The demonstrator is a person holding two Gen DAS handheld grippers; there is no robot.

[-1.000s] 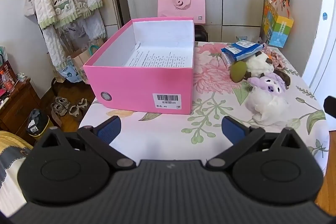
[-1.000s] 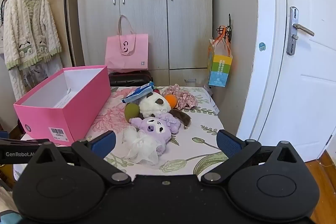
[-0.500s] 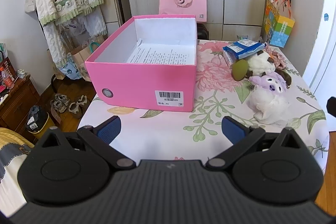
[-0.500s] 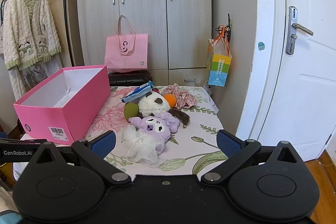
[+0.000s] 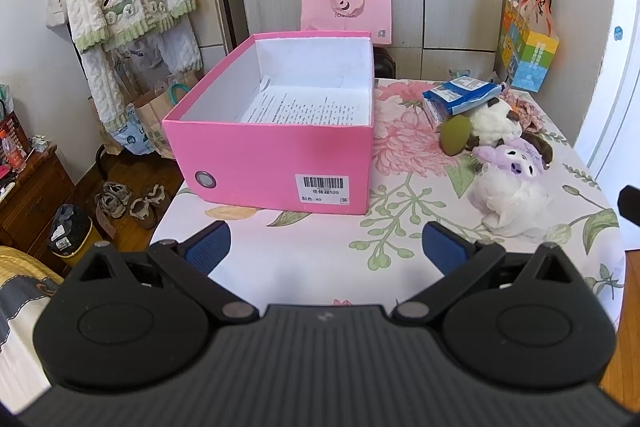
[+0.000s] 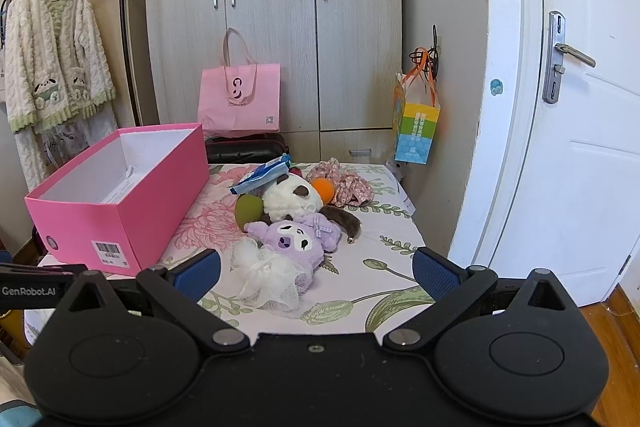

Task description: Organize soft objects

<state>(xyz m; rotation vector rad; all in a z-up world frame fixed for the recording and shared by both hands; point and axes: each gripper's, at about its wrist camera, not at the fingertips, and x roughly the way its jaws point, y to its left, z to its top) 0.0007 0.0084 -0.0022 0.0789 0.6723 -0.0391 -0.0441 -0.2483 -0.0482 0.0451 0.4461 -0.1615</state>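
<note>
Plush heap (image 6: 296, 223) is lying on worktop (image 6: 384, 243) right of pink box (image 6: 116, 203); right gripper (image 6: 316, 273) is hovering nearest, purple toy (image 6: 298, 239) probably dead ahead, both grippers' fingers spread, empty; left gripper (image 5: 326, 247) is facing the box.

Open-jawed left hand-held gripper (image 5: 326, 247) above floral tablecloth (image 5: 304, 259), facing pink box (image 5: 272, 163).

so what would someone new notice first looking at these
Probably the bright pink box, open on the left of the floral table with only a printed sheet inside. Next, the heap of soft toys to its right, a purple plush in front of a white one. Both grippers, left and right, are open and hold nothing.
</note>
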